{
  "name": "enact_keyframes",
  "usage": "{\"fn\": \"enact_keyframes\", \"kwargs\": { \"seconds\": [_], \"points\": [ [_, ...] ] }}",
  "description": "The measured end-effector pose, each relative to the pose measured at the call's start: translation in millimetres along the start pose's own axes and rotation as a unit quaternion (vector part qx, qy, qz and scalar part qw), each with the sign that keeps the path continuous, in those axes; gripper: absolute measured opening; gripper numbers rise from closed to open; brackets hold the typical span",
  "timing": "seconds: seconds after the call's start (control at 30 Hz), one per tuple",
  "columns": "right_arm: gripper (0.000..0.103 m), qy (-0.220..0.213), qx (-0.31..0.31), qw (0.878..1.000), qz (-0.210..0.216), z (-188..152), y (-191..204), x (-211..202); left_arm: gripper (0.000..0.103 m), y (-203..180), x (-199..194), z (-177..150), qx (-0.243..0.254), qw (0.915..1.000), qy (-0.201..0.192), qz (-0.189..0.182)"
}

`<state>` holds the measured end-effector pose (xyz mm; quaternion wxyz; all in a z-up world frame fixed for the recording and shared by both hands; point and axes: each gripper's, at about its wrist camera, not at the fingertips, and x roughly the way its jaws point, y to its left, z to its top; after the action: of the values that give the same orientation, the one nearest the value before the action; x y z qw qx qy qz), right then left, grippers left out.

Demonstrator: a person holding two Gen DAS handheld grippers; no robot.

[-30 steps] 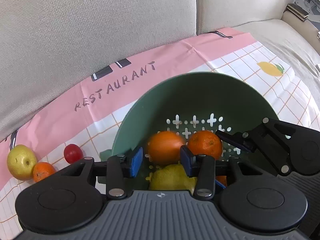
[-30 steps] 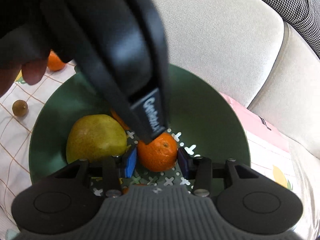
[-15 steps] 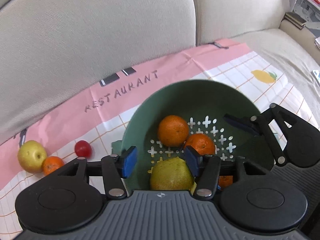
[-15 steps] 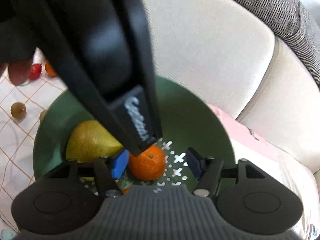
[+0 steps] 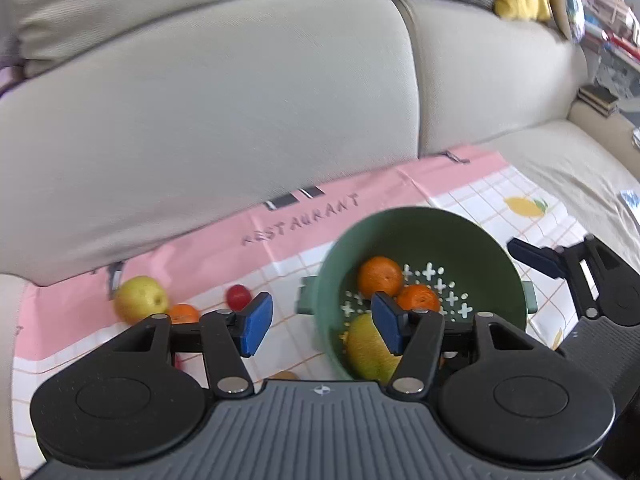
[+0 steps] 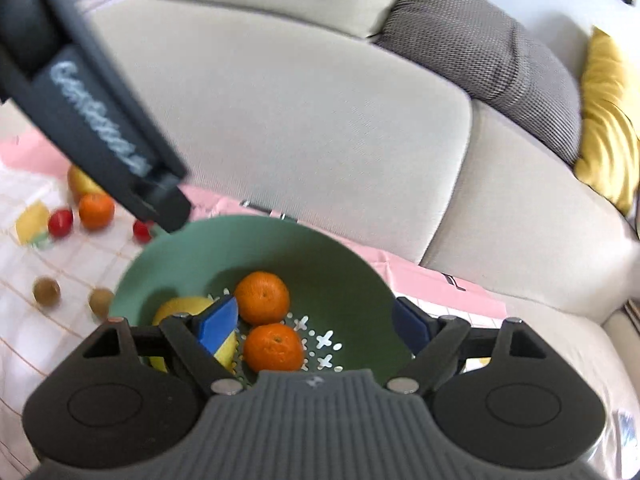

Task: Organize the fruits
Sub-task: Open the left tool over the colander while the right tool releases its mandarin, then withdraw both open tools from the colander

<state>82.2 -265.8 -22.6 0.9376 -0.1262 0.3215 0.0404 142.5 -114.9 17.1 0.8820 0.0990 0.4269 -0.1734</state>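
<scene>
A green colander [image 5: 472,236] [image 6: 192,256] on the checked cloth holds two oranges [image 5: 380,276] [image 6: 262,298] and a yellow-green pear [image 5: 368,344] [image 6: 180,308]. My left gripper [image 5: 320,326] is open and empty, raised above the colander's left rim. My right gripper [image 6: 316,326] is open and empty above the colander, over the nearer orange [image 6: 273,346]; it shows at the right of the left wrist view [image 5: 536,260]. On the cloth to the left lie a yellow apple [image 5: 138,300], a small orange [image 5: 182,314] [image 6: 96,210] and red cherry tomatoes [image 5: 239,297] [image 6: 60,223].
The cloth [image 5: 304,216] lies on a beige sofa seat against the back cushions [image 5: 224,92]. Two brown round fruits [image 6: 46,292] lie left of the colander. The left gripper's handle [image 6: 100,128] crosses the upper left of the right wrist view. A yellow pillow [image 6: 608,120] is far right.
Both grippers have risen and pulled back from the colander. The right gripper's jaws have opened wide off the orange, which stays in the colander. The left jaws have widened too.
</scene>
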Motion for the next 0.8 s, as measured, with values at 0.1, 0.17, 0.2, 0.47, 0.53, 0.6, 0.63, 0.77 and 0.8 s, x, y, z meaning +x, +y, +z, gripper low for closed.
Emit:
{"fn": "enact_keyframes", "kwargs": {
  "seconds": [0.1, 0.17, 0.2, 0.47, 0.53, 0.6, 0.63, 0.77, 0.8],
  "points": [
    [0.082, -0.006, 0.033, 0.999, 0.007, 5, 1, -14, 0.068, 11, -17, -7, -0.007, 0.9999, -0.015, 0.004],
    [0.082, -0.008, 0.047, 0.999, 0.015, 5, 5, -20, 0.068, 18, -27, -13, -0.012, 0.9997, -0.021, 0.006],
    [0.082, -0.008, 0.052, 0.998, 0.02, 5, 7, -21, 0.068, 22, -31, -17, -0.014, 0.9996, -0.023, 0.007],
    [0.081, -0.004, 0.055, 0.996, 0.07, 10, 42, -49, 0.069, 52, -57, -48, -0.035, 0.9987, -0.035, 0.016],
    [0.077, -0.004, 0.047, 0.996, 0.081, 10, 53, -52, 0.069, 59, -63, -56, -0.041, 0.9982, -0.041, 0.011],
    [0.073, -0.003, 0.037, 0.995, 0.089, 10, 63, -56, 0.068, 65, -67, -63, -0.048, 0.9977, -0.048, 0.003],
    [0.072, -0.002, 0.032, 0.995, 0.093, 11, 69, -58, 0.068, 67, -68, -66, -0.051, 0.9975, -0.05, 0.001],
    [0.064, 0.006, 0.015, 0.994, 0.106, 10, 86, -59, 0.068, 76, -68, -77, -0.057, 0.997, -0.052, 0.002],
    [0.062, 0.007, 0.01, 0.994, 0.108, 10, 90, -60, 0.068, 78, -67, -80, -0.059, 0.9969, -0.051, 0.003]
  ]
}}
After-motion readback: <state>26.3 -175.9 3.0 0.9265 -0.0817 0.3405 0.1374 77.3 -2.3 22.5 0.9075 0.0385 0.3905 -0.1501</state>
